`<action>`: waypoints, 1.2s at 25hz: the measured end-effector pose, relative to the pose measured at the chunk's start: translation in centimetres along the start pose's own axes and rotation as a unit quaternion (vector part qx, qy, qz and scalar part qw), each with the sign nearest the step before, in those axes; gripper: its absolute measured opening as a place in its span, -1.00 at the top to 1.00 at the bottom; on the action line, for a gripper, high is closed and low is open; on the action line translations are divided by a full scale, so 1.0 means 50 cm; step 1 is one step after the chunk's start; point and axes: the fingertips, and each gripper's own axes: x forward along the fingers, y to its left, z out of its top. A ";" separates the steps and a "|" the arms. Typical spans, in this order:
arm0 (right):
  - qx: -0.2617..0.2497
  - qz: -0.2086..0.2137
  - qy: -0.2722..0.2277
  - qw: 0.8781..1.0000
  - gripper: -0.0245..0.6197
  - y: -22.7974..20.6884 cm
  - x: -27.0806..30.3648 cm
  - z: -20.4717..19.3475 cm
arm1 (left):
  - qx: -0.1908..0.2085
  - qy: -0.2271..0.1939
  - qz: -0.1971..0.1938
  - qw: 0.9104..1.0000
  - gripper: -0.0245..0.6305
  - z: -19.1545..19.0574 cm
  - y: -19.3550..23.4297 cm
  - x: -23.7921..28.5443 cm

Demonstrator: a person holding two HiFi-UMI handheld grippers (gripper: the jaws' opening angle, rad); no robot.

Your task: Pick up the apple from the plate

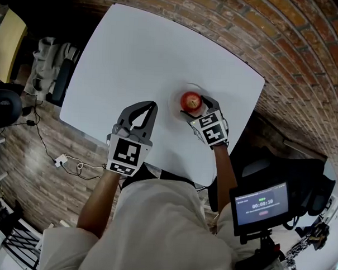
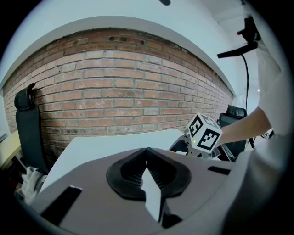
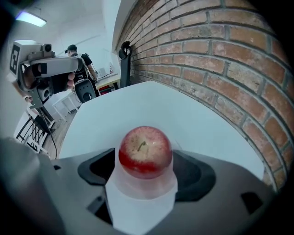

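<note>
Apple (image 1: 191,101), red with a paler patch round its stem, stands upright on the plate (image 1: 179,92), stem up. The plate is white and hard to tell from the white table (image 1: 150,52); it lies toward the table's right half, near the edge closest to the person. The right gripper (image 1: 198,108) reaches in from the near side with one jaw on each side of the apple. In the right gripper view the black pads (image 3: 193,172) press against the fruit's left and right flanks, so the jaws are closed on the apple, which fills the gap between them. The pale plate shows directly under the fruit, and I cannot tell whether the apple is lifted clear of it.

The left gripper (image 2: 147,151) is just left of the plate, over bare table and apart from the apple. Its jaws are together: in the left gripper view the two tips meet, with nothing between them. That view also catches the right gripper off to the right, with the person's forearm behind it.

A brick wall (image 2: 119,82) runs past the table's far side, and a black chair (image 2: 27,124) stands at the wall's left end. A small screen (image 1: 261,204) glows at the person's right.
</note>
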 end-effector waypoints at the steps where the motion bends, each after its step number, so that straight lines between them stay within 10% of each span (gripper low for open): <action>1: 0.002 0.000 -0.001 1.000 -0.24 0.001 0.001 0.000 | 0.000 0.000 0.000 1.000 0.91 0.000 0.000 -0.001; 30: 0.033 -0.014 -0.018 0.999 -0.20 -0.017 -0.002 0.007 | 0.002 0.001 0.003 1.000 0.91 0.001 0.000 -0.011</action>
